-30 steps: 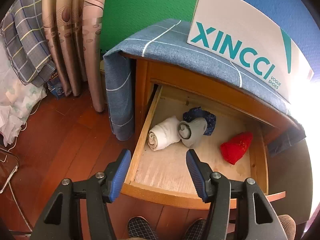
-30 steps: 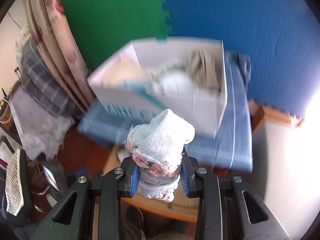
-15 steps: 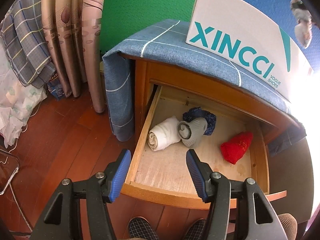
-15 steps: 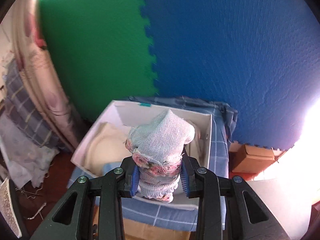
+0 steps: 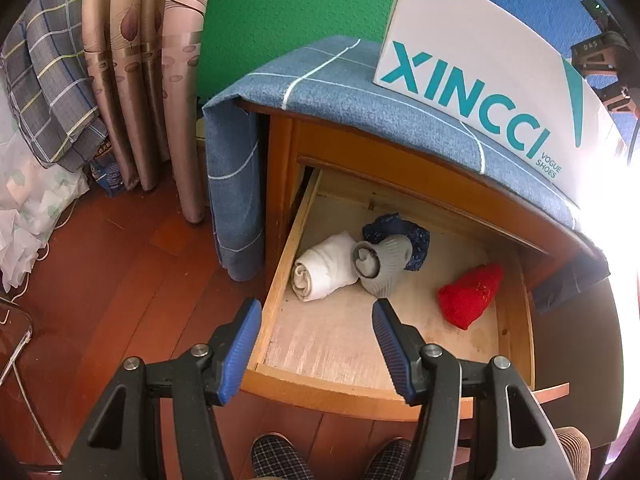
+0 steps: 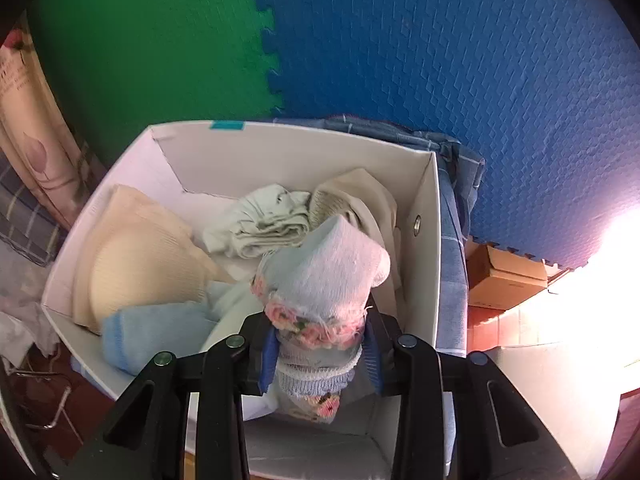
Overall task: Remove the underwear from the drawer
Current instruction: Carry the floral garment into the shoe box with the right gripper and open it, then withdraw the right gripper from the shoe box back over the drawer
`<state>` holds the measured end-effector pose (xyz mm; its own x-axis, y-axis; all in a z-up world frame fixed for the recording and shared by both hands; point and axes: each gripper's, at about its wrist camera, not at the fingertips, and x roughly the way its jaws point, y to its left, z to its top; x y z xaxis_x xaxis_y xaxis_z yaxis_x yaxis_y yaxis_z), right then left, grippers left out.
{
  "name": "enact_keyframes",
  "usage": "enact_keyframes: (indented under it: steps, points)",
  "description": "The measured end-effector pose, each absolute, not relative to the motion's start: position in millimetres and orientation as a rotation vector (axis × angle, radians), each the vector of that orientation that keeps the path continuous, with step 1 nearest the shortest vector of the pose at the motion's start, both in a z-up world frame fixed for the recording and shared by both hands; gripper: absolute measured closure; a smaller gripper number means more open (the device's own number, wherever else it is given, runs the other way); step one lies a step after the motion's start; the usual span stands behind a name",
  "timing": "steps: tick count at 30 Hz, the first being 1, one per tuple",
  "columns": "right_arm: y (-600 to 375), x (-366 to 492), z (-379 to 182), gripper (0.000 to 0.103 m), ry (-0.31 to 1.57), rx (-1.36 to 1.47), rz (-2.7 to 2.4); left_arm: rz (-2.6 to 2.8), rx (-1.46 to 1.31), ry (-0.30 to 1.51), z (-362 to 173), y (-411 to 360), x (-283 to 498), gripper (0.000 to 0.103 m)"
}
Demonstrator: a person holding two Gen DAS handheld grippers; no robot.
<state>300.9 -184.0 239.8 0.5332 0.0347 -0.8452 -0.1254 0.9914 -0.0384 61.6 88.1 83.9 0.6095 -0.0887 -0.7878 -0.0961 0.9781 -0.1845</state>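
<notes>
My right gripper point(image 6: 320, 354) has 1 pale blue rolled underwear point(image 6: 324, 280) between its jaws, w/ jaws just easing apart but pads still touching it, right over the white shoebox point(image 6: 426, 240). Box holds approx 4 more pieces. My left gripper point(image 5: 316, 330) hangs half open, nothing in it, above the pulled-out drawer point(image 5: 280, 280). In there: 4 rolls – 1 white point(image 5: 324, 266), 1 grey point(image 5: 380, 266), 1 dark blue point(image 5: 416, 238), 1 red point(image 5: 470, 294).
</notes>
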Motion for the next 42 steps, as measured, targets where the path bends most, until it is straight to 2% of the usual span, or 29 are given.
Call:
enact_keyframes:
  steps: [3,5,7,16,20,28,34,42]
  points:
    - [-186.6,302.0,234.5,0.06,1.012,-0.082,0.104,0.003,-0.217,0.917,83.7,88.0,61.9,0.044]
    - [-188.4,300.2,234.8,0.047,1.0,-0.078,0.101,0.004,-0.216,0.916,83.9,87.9,61.7,0.044]
    - [-187.1,297.8,237.6,0.045,0.99,-0.087,0.106,0.002,-0.217,0.917,83.6,88.4,62.0,0.044]
    - [-173.5,235.1,277.2,0.043,0.867,-0.171,0.215,0.01,-0.249,0.916,82.2,91.7,62.3,0.044]
    - [-164.6,185.2,271.2,0.043,0.859,-0.238,0.333,0.01,-0.274,0.918,82.0,94.7,61.9,0.044]
    - [-147.1,124.2,202.2,0.044,1.001,-0.49,0.559,0.028,-0.34,0.927,80.7,105.3,61.5,0.044]
    - [-137.3,120.9,126.6,0.046,1.104,-0.709,0.599,0.05,-0.406,0.934,77.3,118.3,60.9,0.044]
    - [-119.0,121.5,36.7,0.047,1.129,-1.053,0.682,0.067,-0.46,0.932,78.0,128.5,57.7,0.044]
